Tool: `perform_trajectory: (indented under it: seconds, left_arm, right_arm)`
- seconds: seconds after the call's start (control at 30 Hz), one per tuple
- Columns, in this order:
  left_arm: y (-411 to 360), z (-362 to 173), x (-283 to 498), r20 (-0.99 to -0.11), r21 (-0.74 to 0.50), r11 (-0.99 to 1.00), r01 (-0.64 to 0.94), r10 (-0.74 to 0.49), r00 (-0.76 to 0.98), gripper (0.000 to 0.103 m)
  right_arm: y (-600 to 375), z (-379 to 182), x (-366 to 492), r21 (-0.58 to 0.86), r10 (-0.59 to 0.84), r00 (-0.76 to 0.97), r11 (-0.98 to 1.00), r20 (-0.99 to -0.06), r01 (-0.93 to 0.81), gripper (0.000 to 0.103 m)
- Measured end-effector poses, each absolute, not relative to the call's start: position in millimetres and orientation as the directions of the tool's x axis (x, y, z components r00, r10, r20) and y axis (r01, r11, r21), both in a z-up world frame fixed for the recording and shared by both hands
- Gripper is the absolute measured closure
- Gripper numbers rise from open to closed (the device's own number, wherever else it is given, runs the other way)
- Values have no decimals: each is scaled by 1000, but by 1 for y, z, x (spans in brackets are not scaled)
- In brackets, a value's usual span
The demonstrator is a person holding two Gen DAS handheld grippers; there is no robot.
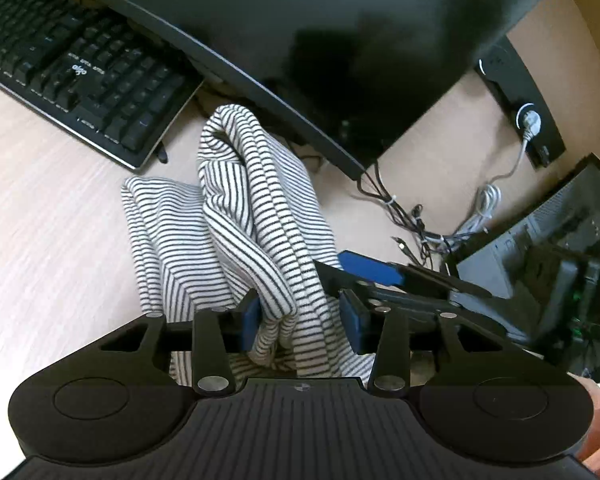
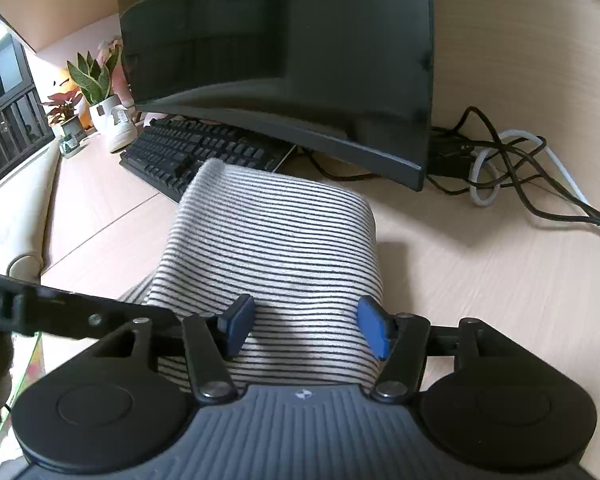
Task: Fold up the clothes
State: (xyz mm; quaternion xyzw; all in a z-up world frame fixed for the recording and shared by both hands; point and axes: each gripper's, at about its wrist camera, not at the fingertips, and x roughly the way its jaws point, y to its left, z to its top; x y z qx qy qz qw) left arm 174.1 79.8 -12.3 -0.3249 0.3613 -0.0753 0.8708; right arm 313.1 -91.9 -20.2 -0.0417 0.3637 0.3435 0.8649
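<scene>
A black-and-white striped garment (image 1: 244,216) lies bunched on the light wooden desk (image 1: 40,208), one fold rising toward the monitor. My left gripper (image 1: 304,320) is open, its blue pads on either side of a hanging fold at the near edge. In the right wrist view the same garment (image 2: 276,240) lies as a smooth folded stack. My right gripper (image 2: 306,326) is open just above its near end, the pads spread wide. The right gripper also shows in the left wrist view (image 1: 372,276), close at the right of the cloth.
A large black monitor (image 2: 284,60) stands just behind the garment, with a black keyboard (image 1: 72,72) to its left. Tangled cables (image 2: 512,168) lie at the right. Potted plants (image 2: 96,92) stand at the far left. A computer case (image 1: 548,264) is at the right.
</scene>
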Motion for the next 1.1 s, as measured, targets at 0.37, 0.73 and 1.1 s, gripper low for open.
perform_trajectory:
  seconds: [0.37,0.73,1.1]
  left_arm:
    - [112,-31,132,-609,-647,720,-250,-292,737,49]
    - [143,-34,127,-644,-597,713,-367,-154,749,57]
    - [144,-36,129,-656,-575,730,-369,-142,742,57]
  right_arm:
    - [-84,-7,291,83,569,503,712,-651,-697,29]
    - [-31,-15,242,-88,595,449,534,-667,-841,23]
    - [-45,-9,254,-56,558,472,604,-683,-795,53]
